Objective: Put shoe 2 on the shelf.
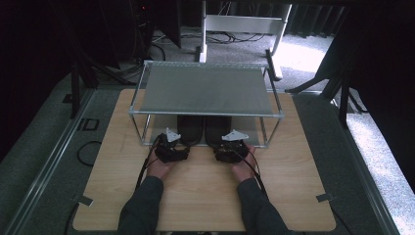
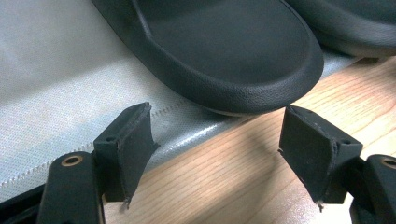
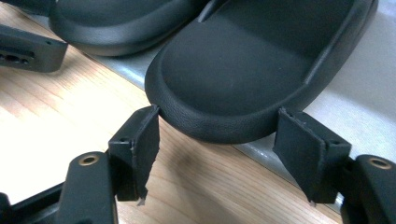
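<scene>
Two black slippers sit side by side on the lower shelf (image 1: pixel 159 128) of a wire-framed rack (image 1: pixel 205 113) at the far middle of the desk (image 1: pixel 205 196), heels toward the person and overhanging the shelf's near edge a little, probably so each heel can be pinched from the front. Left slipper (image 1: pixel 190 129) lines up with the left tongs (image 1: pixel 172 147), right slipper (image 1: pixel 217 129) with the right tongs (image 1: pixel 230 147). In the left gripper view the left tongs (image 2: pixel 215 144) stand wide, heel (image 2: pixel 243 88) just beyond the pads, not touched. In the right gripper view the right tongs (image 3: pixel 217 144) straddle their heel (image 3: pixel 219 107): left pad tip about touching the rim, right pad just beside it, no real squeeze visible, so I read them as open around it, not gripping. Both forearms come in from the near edge, roughly parallel, hands low on the desk, tongs pointing level and forward under the rack's top shelf (image 1: pixel 208 88). Looks like a two-handed pull-out being set up.
</scene>
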